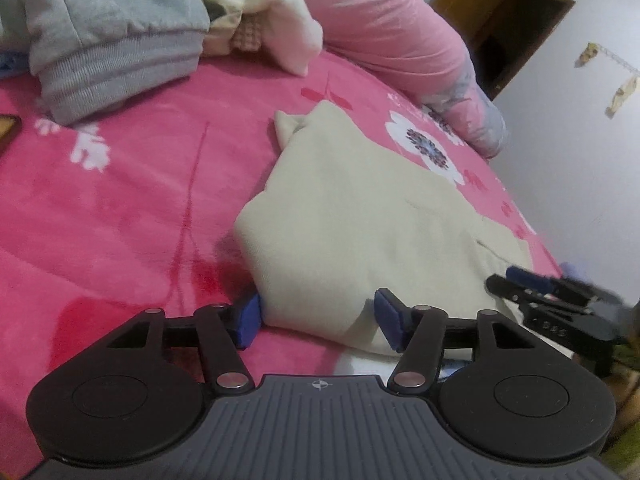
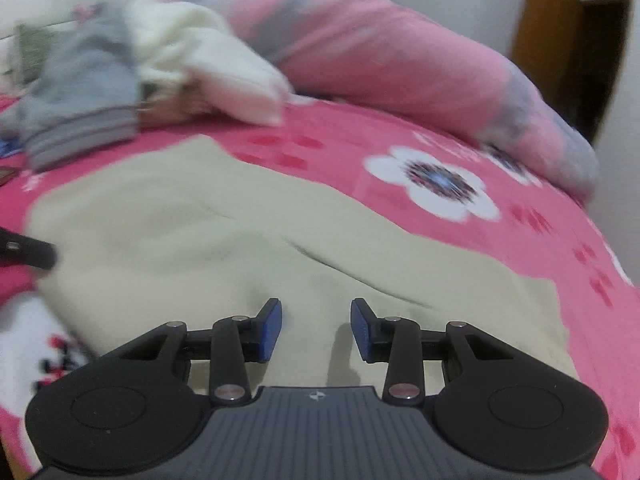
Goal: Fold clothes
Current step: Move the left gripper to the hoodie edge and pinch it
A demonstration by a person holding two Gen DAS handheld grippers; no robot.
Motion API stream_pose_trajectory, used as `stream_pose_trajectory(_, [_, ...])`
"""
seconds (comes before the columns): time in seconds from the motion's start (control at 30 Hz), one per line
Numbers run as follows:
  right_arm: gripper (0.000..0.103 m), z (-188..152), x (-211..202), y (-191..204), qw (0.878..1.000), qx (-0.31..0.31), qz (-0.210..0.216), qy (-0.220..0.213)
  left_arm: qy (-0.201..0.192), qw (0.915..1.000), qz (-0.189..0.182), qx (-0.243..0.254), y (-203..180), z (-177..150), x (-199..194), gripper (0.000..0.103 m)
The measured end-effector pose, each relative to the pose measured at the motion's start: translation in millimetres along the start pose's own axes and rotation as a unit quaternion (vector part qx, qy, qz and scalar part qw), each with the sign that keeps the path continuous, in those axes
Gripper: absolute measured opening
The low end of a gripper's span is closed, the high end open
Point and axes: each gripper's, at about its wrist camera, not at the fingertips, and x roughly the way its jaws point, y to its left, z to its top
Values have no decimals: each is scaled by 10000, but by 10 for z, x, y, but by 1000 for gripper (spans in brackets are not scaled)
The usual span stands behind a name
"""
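Cream garment (image 1: 360,216): flat on pink blanket (image 1: 120,208)
Left gripper (image 1: 316,322): jaws parted — straddling garment's near corner
Right gripper (image 2: 316,330): part-open above garment — holding nothing

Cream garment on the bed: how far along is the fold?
Done: the cream garment lies flat on the pink blanket, apparently already folded narrower. In hand: the left gripper straddles its near edge, pads not visibly pressing; the right gripper hovers open over it, holding nothing. Left: the next fold, then the grey sweatshirt and white garment heaped behind.
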Motion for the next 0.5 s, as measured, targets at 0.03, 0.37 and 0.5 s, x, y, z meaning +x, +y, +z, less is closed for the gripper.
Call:
stream_pose_trajectory(0.03, [40,-15,20,-57,9999,119,-46,55,38,9999,-85,-89,31,27,25,61])
stream_pose_trajectory(0.37, [42,-226,-13,-393,9955,906,-67,251,523,9931,-769,-718,224,388,326,66])
stream_pose_trajectory(0.5, [42,-246,-12,-441,9943,1049,1,209,670,9898,-915,-866,272,516,448,67])
